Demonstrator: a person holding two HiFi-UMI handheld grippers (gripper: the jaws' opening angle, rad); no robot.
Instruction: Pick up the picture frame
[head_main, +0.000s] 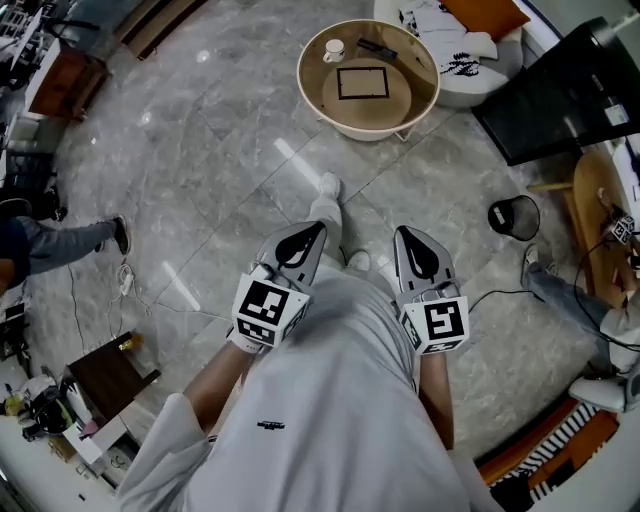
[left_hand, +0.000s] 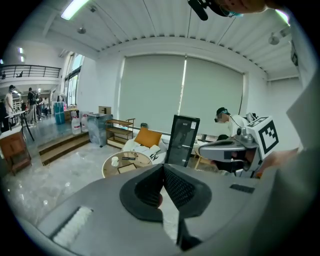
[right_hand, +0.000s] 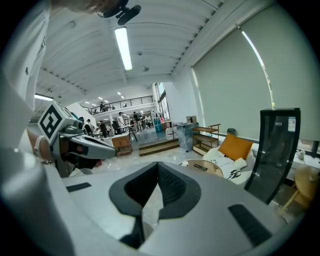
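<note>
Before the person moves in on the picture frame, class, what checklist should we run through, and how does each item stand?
1. Picture frame in sight, lying flat on the round table: ok.
2. Frame apart from the cup: ok.
3. Left gripper empty: ok, nothing between its jaws.
4. Right gripper empty: ok.
5. Jaws open for a grasp: not ok, both are shut.
6. Grippers at the frame: not ok, both are held by the person's body, short of the table.

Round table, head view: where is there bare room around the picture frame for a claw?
Bare tabletop lies between the picture frame and the round table's near rim, and narrower strips flank the frame. The far side is crowded: a white cup and a dark flat item sit behind it.
</note>
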